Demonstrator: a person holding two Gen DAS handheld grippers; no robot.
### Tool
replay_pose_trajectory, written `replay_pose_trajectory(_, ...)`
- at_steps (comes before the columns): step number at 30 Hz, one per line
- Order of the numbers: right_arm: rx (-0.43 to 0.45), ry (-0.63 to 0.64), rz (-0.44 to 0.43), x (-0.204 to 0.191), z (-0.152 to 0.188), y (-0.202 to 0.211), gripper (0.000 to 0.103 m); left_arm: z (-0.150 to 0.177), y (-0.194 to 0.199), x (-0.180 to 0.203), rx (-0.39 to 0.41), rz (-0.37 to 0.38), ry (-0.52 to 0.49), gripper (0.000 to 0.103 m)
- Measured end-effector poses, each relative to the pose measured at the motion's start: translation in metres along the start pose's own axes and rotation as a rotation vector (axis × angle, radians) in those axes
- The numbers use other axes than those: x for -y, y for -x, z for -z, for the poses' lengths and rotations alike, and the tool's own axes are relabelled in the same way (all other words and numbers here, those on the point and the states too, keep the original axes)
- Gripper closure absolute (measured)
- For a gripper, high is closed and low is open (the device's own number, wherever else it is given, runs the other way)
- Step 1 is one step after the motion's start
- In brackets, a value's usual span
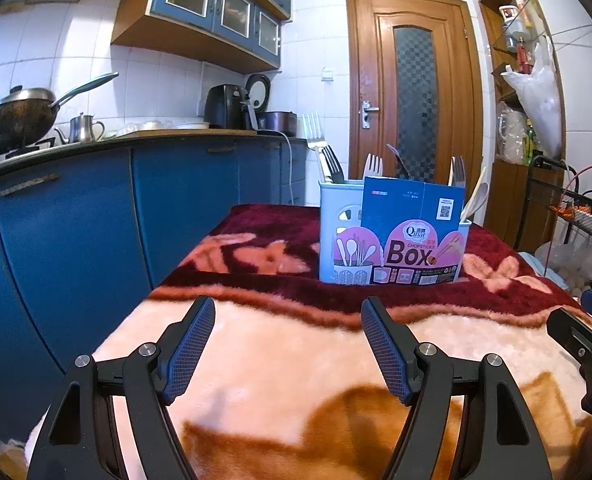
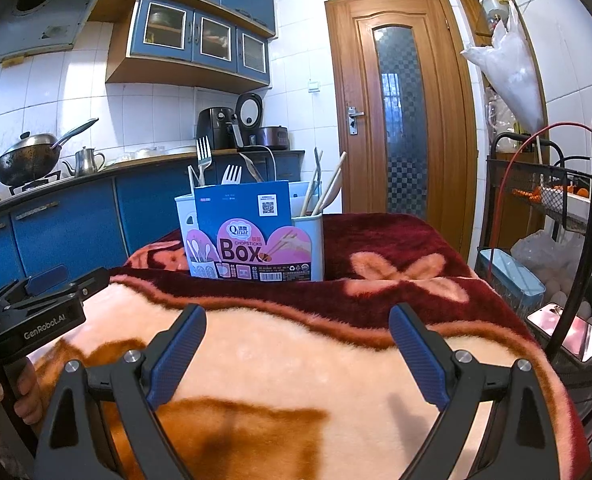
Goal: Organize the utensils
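Utensil holder [image 1: 336, 240] stands upright on the blanket-covered bench [image 1: 279, 360], toward its far end, well ahead of both grippers. Left gripper [image 1: 287, 344]: jaws wide, nothing between them; holder lies ahead and slightly right of its line. Right gripper [image 2: 298, 354]: jaws wide, empty; holder lies ahead and slightly left. Neither touches the holder. A printed card [image 2: 251, 236] reading "Box" covers the holder's near face. Forks [image 1: 374, 166] stand handle-down, tines up, long axes near vertical. Chopsticks [image 2: 330, 188] and a white spoon [image 1: 476, 200] lean rightward in the right compartment.
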State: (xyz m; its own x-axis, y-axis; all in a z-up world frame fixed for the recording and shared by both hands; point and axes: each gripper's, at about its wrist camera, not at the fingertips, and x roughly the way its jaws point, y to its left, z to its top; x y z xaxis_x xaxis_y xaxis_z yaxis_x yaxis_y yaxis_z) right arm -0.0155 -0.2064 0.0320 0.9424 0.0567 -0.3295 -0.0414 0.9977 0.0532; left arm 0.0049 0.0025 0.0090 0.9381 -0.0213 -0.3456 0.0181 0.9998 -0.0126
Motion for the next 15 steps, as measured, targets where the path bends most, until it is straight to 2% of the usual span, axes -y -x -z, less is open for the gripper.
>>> replay_pose_trajectory(15, 0.0, 0.001, -0.001, -0.0002, 0.0006, -0.0002, 0.008, -0.0002, 0.0013, 0.0001, 0.001, 0.0, 0.006, 0.026)
